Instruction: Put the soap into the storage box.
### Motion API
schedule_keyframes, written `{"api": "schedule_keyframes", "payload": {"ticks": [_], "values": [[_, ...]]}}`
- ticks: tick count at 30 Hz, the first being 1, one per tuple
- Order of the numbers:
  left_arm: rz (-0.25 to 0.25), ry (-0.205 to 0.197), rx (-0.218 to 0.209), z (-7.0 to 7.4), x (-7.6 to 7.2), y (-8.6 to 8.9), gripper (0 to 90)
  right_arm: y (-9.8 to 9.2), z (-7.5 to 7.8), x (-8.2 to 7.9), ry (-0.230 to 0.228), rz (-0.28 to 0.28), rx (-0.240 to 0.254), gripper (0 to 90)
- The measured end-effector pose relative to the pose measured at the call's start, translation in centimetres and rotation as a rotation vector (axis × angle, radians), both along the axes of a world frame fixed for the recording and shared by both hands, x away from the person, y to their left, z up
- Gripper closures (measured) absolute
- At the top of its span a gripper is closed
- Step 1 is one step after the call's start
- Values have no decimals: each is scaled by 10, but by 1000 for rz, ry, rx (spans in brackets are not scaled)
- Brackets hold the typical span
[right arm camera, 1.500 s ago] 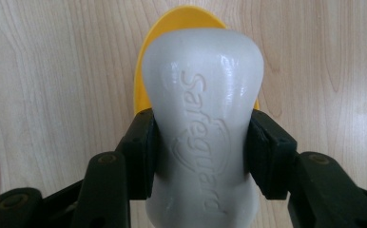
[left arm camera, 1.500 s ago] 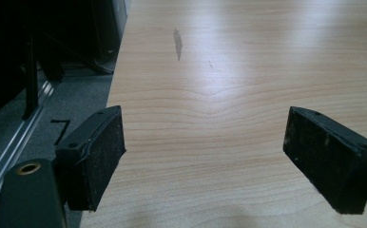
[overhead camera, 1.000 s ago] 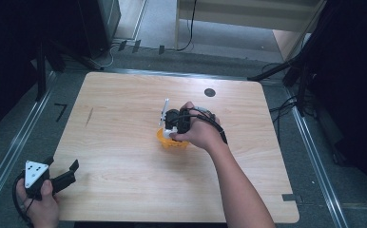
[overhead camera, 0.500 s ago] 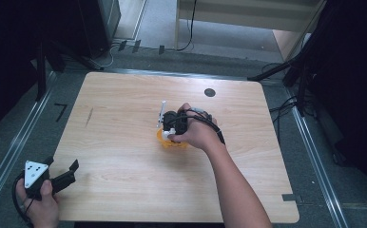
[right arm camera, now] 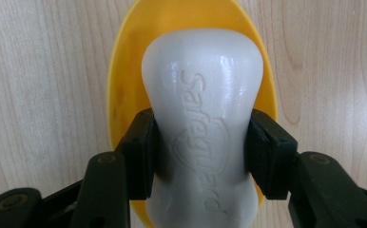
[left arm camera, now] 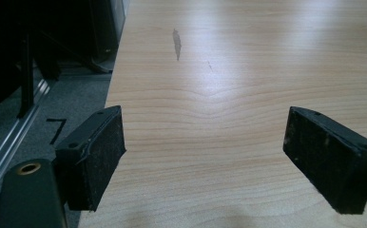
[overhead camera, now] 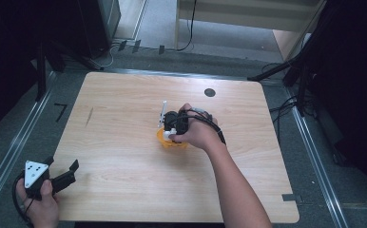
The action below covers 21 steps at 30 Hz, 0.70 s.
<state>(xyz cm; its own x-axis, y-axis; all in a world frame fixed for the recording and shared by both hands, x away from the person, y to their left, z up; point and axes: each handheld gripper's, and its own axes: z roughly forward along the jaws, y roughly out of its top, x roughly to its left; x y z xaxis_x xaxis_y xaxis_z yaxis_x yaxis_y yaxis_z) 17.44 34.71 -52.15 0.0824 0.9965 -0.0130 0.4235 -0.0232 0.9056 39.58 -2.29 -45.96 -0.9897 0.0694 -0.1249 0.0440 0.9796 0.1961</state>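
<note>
I see a white soap bar [right arm camera: 200,137], waisted in the middle and embossed with "Safeguard", lying lengthwise in a yellow oval dish [right arm camera: 124,95]. The dish sits flat near the middle of the bench [overhead camera: 124,156]. My right hand-held gripper [right arm camera: 200,152] pinches the bar at its narrow waist.

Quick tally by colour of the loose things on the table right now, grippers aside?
White: 1, the bar of soap, clamped between the right gripper jaws.
Yellow: 1, the soap dish under it.
Total: 2.
</note>
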Motion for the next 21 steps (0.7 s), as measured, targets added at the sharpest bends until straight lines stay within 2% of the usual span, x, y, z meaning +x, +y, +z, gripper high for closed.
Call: {"api": "schedule_keyframes", "payload": {"ticks": [2, 4, 5, 8, 9, 10, 13, 21], "values": [[0, 0, 1, 0, 0, 0, 143, -2, 3, 1, 2, -32, 25, 474], [0, 0, 0, 0, 0, 0, 143, -5, 11, 2, 10, -33, 79, 471], [0, 0, 1, 0, 0, 0, 143, -6, 13, 2, 7, -37, 85, 471], [0, 1, 1, 0, 0, 0, 143, -8, 18, 1, 8, -34, 88, 471], [0, 0, 1, 0, 0, 0, 143, -9, 19, -1, 13, -51, 73, 471], [0, 0, 0, 0, 0, 0, 142, -10, 20, 0, 8, -34, 76, 469], [0, 0, 1, 0, 0, 0, 143, -13, 20, -1, 4, -37, 76, 469], [0, 2, 3, 0, 0, 0, 143, -23, 23, -2, 3, -64, 76, 468]]}}
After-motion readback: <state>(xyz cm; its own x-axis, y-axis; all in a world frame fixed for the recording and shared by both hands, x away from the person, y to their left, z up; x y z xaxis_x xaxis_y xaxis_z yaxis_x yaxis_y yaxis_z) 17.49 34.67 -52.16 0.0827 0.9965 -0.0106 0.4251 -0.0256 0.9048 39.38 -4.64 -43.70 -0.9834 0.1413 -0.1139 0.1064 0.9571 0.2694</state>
